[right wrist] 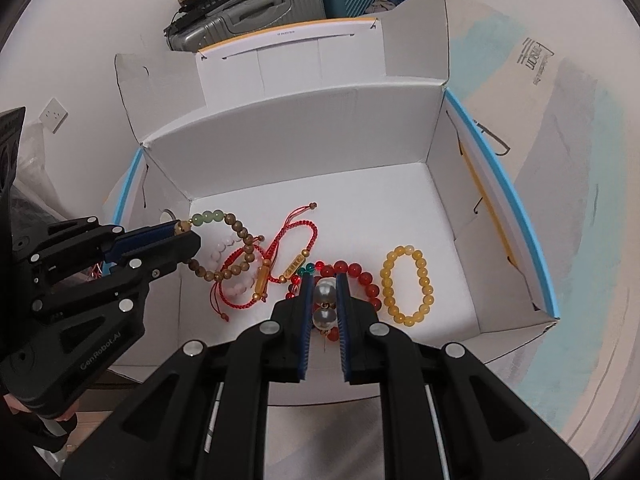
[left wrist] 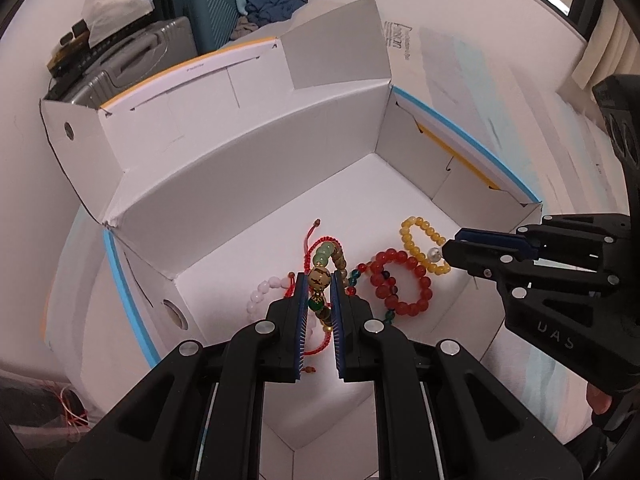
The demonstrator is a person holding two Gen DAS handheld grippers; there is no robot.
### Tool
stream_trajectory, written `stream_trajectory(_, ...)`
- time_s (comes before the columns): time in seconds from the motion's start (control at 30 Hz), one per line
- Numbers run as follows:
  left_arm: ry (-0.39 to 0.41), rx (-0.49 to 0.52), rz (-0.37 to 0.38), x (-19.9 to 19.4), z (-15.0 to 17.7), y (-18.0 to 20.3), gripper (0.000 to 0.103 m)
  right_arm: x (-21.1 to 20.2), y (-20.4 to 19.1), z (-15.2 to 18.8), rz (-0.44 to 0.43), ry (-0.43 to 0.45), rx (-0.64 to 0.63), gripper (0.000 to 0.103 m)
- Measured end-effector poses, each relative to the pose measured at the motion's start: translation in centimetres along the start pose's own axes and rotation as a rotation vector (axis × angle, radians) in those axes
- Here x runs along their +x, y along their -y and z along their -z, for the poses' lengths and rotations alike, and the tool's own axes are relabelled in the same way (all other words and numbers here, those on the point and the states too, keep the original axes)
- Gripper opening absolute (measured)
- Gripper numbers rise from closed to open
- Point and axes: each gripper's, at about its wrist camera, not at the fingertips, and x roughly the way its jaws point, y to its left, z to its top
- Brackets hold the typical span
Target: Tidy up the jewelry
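Fingers (left wrist: pixel 302 300) pinch bracelet (right wrist: pixel 224 248); pearls (right wrist: pixel 325 304).

One box (right wrist: pixel 296 128); two suitcases (right wrist: pixel 256 8); several bracelets (right wrist: pixel 406 284).

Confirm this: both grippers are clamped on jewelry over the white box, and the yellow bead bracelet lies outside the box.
One error: the yellow bead bracelet lies inside the white box, as the right wrist view shows. The left gripper and right gripper do each clamp jewelry.
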Motion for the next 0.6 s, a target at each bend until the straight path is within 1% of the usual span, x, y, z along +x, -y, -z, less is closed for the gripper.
stream_trajectory(0.1, -0.005, -0.007, -0.012, 0.3, 0.1, -0.2, 0.013, 0.6, -0.1, 0.1, 0.009, -0.016, 0.003, 0.013)
stream_trajectory(0.13, -0.004, -0.008, -0.019, 0.3, 0.1, -0.2, 0.02, 0.8, -0.1, 0.1, 0.013, -0.018, 0.009, 0.014)
stream_trajectory(0.17, -0.004, -0.008, -0.043, 0.4, 0.2, -0.2, 0.027, 1.0, 0.0, 0.2, 0.017, -0.021, 0.015, 0.024)
stream_trajectory(0.2, -0.001, -0.012, -0.054, 0.4, 0.2, -0.3, 0.045, 1.1, 0.0, 0.3, 0.017, -0.024, 0.018, 0.037)
stream_trajectory(0.23, 0.006, -0.02, -0.056, 0.3, 0.2, -0.4, 0.059, 1.3, 0.0, 0.4, 0.021, -0.024, 0.016, 0.042)
stream_trajectory(0.27, 0.014, -0.026, -0.056, 0.2, 0.2, -0.5, 0.06, 1.3, 0.0, 0.5, 0.027, -0.02, 0.018, 0.048)
stream_trajectory(0.33, 0.016, -0.026, -0.064, 0.2, 0.2, -0.5, 0.061, 1.4, 0.1, 0.6, 0.035, -0.016, 0.022, 0.05)
stream_trajectory(0.37, 0.018, -0.025, -0.07, 0.2, 0.2, -0.5, 0.063, 1.5, 0.2, 0.6, 0.04, -0.019, 0.027, 0.052)
stream_trajectory(0.43, 0.024, -0.037, -0.08, 0.0, 0.3, -0.8, 0.073, 1.4, 0.4, 0.6, 0.056, -0.009, 0.038, 0.06)
stream_trajectory(0.5, 0.043, -0.058, -0.079, -0.7, 0.3, -1.2, 0.079, 1.0, 0.9, 0.8, 0.062, 0.01, 0.054, 0.071)
stream_trajectory(0.6, 0.076, -0.077, -0.09, -1.9, 0.5, -1.2, 0.086, 0.0, 1.1, 0.9, 0.075, 0.047, 0.06, 0.079)
